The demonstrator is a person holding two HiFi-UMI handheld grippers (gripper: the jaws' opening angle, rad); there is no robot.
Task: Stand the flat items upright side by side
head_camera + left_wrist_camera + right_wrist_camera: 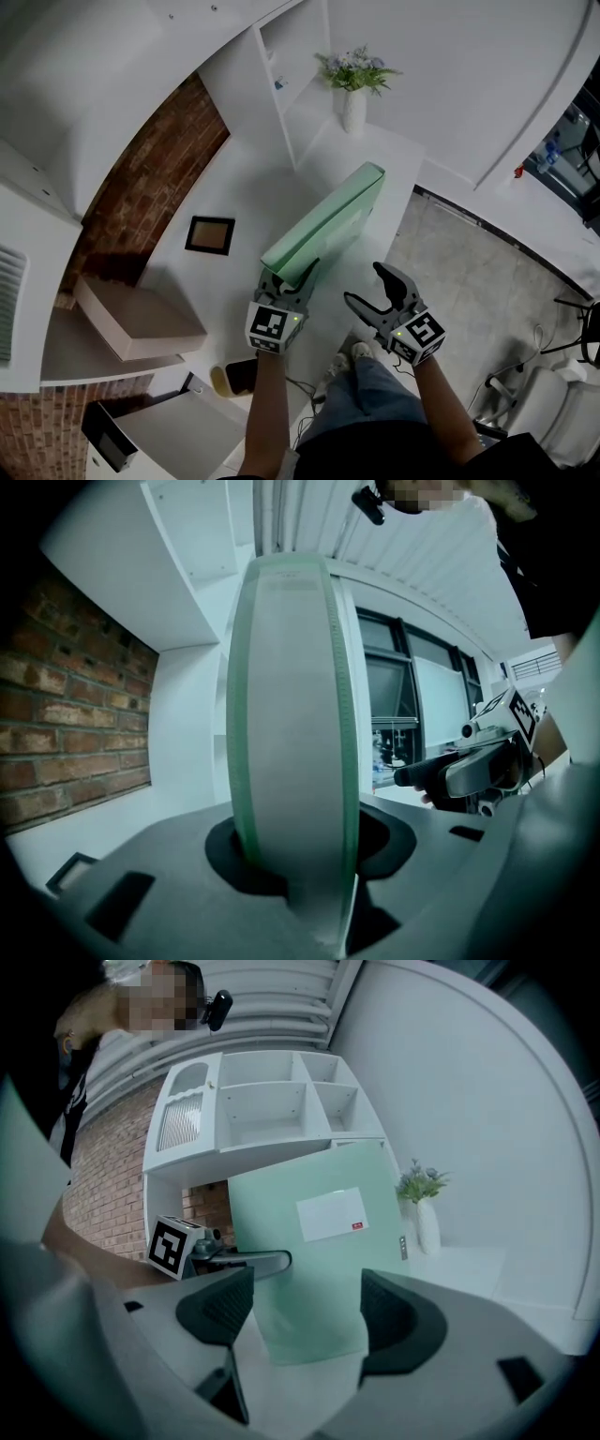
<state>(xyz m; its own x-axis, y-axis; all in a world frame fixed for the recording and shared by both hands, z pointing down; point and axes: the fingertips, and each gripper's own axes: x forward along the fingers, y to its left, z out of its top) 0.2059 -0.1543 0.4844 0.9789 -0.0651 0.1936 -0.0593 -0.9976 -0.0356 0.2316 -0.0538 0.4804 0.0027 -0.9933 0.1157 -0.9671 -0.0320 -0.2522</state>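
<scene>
A pale green box file point(328, 220) stands on its long edge on the white desk point(253, 192), its far end toward the vase. My left gripper point(289, 272) is shut on its near end; in the left gripper view the file's spine point(291, 714) fills the gap between both pads. To the right of the file, my right gripper point(364, 283) is open and holds nothing. The right gripper view faces the file's broad side point(314, 1241) with its white label, which stands beyond the open jaws.
A white vase with flowers point(353, 94) stands at the desk's far end beside a white shelf unit point(291, 84). A dark picture frame point(210, 234) lies left of the file. A cardboard box point(136, 319) sits on a lower shelf by the brick wall point(150, 187).
</scene>
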